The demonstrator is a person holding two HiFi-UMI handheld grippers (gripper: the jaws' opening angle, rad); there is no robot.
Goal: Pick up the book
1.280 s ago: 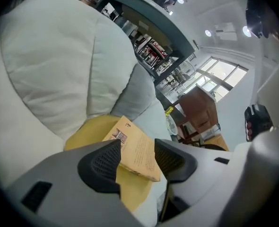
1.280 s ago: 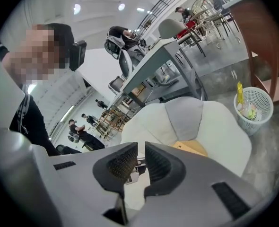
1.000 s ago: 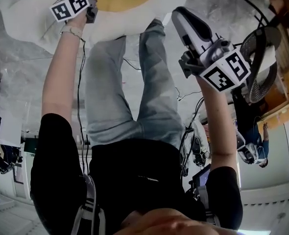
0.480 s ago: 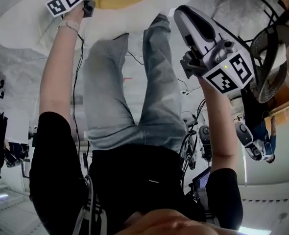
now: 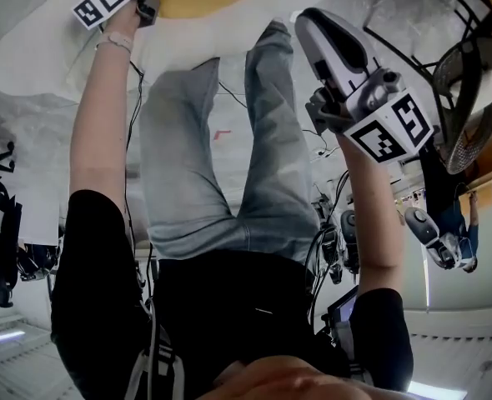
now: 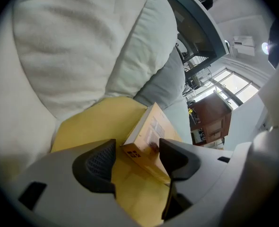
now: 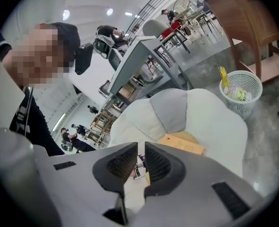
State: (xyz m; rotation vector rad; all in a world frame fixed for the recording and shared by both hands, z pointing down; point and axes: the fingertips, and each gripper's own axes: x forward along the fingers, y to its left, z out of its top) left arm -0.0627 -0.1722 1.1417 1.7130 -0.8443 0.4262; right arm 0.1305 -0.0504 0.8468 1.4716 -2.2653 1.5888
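Book [image 6: 151, 131] lies on a yellow cushion [image 6: 92, 122], itself sunk into a white beanbag chair [image 6: 68, 46]; cover up, a little tilted.

Left gripper [image 6: 138, 151] is right at it; jaws stand wide apart and have just been opening; the book's near corner sits in the gap between them, pads not pressing on it; nothing held yet.

Right gripper [image 7: 140, 162] is well back; jaws drawn close, a narrow slit left, nothing in it; in its view the book shows only small and far across the beanbag; the left hand is plainly the nearer one.

Orientation, as I read it: the book meets the left gripper corner-first, not edge-on; one edge runs away from the gripper, up toward the beanbag's back; the other passes behind the right-hand jaw; which is the long axis I can't settle from this angle.

Judgement: the coming move turns on that skew; closing on a corner risks a slip, so the left gripper likely needs to go deeper or roll square to one edge before closing.
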